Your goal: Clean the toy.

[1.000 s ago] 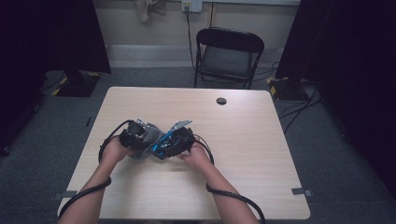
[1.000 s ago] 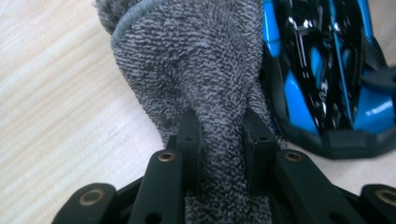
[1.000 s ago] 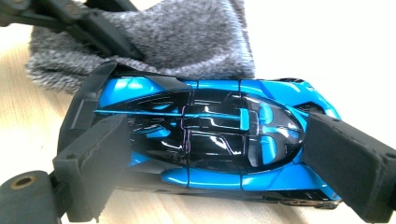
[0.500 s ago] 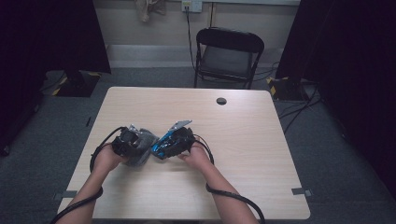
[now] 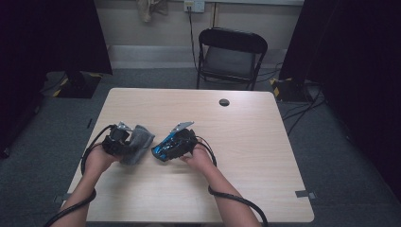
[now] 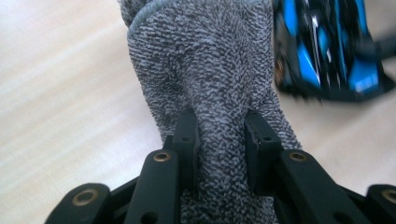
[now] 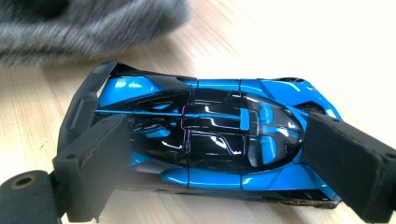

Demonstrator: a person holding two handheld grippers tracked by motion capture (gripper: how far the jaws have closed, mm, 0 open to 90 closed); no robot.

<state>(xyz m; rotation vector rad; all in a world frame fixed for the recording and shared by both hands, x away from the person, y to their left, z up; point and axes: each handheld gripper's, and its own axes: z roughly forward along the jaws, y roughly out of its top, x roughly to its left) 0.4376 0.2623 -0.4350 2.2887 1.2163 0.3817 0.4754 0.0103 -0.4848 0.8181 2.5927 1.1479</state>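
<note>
Tabletop mostly bare; cloth and car sit mid-left

**What the views leave unclear**

In the left gripper view the grey cloth runs off the top edge and down behind the fingers, so its full shape cannot be told. The blue toy car beside it is blurred and cut by the top and right edges.

In the right gripper view the cloth is a soft blur along the top edge. Both ends of the car sit behind the black fingers, and its wheels are hidden.

From the high view, the small dark round thing on the tabletop is too small to identify.
</note>
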